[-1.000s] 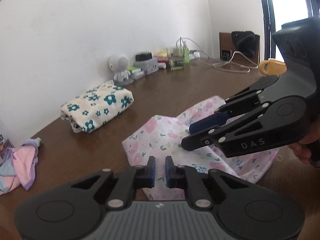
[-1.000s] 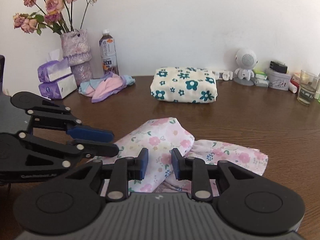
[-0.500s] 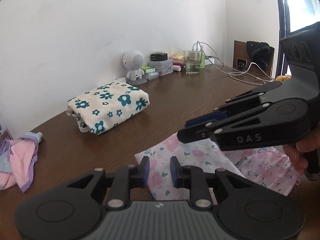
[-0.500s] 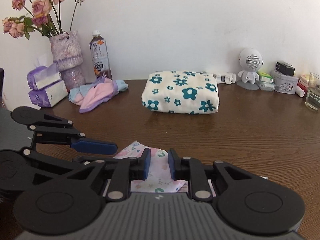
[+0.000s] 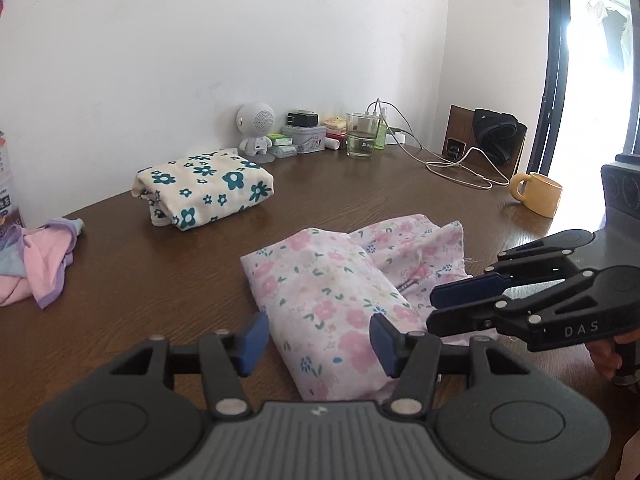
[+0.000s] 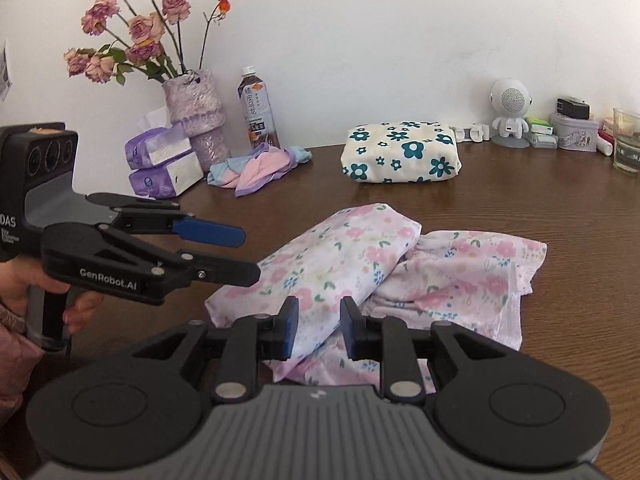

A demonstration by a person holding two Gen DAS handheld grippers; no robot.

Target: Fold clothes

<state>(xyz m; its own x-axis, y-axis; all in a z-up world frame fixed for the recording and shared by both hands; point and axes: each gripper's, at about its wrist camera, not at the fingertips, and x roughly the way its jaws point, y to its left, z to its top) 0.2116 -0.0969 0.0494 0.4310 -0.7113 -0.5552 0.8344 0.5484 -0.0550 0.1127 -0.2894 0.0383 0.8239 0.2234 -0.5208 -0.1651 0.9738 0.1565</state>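
Note:
A pink floral garment [image 5: 328,292] lies on the brown table [image 5: 360,192], one part folded over the other. My left gripper [image 5: 316,336] hovers over its near end, its jaws opening; the cloth lies below the gap and the pads do not press it. My right gripper [image 6: 318,328] is at the garment's [image 6: 348,252] near edge, its jaws opening too, with cloth showing under the gap but not pinched. Each gripper shows in the other's view: the right gripper [image 5: 436,308] at the right, the left gripper [image 6: 248,254] at the left, both with fingers apart.
A folded cream cloth with blue flowers [image 6: 400,152] sits at the back, and a crumpled pink and purple garment [image 6: 260,168] lies left of it. A vase [image 6: 198,116], bottle [image 6: 258,110], tissue packs [image 6: 164,164], glass [image 5: 362,140], cable [image 5: 452,166] and yellow mug [image 5: 538,194] line the table's edges.
Both grippers have drawn back from the pink garment and their jaws have spread, the left from nearly shut to wide. The garment now lies folded over on the table.

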